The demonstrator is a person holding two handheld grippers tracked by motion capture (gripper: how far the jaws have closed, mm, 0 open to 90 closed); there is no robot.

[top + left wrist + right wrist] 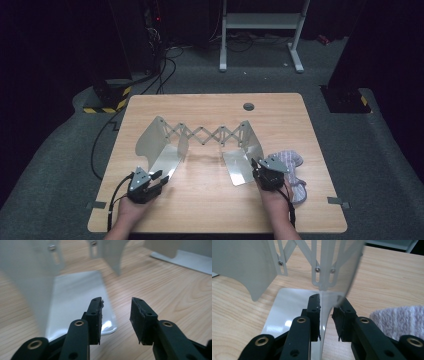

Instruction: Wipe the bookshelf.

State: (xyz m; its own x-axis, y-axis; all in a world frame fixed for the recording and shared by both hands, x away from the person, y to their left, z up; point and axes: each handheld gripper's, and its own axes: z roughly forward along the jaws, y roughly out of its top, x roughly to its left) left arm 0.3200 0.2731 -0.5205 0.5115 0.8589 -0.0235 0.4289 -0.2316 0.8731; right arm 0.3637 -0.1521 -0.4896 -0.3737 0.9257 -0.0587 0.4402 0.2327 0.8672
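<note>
We've got the expanding metal rack sitting mid-desk, scissor lattice stretched between its two curved end plates.

Left gripper is just in front of the rack's left end, at the near edge of that end's flat base plate. In the left gripper view its fingers are apart with nothing between them: one finger hangs over the base plate's corner, the other over bare desk. Released.

Right gripper is at the rack's right end. In the right gripper view the upright end plate's thin edge runs between the fingers; the left finger is on the plate, the right finger shows a small gap. So straddling the plate, not clamped on it.

Striped cloth lies just right of the rack's right end, beside the right gripper.
</note>
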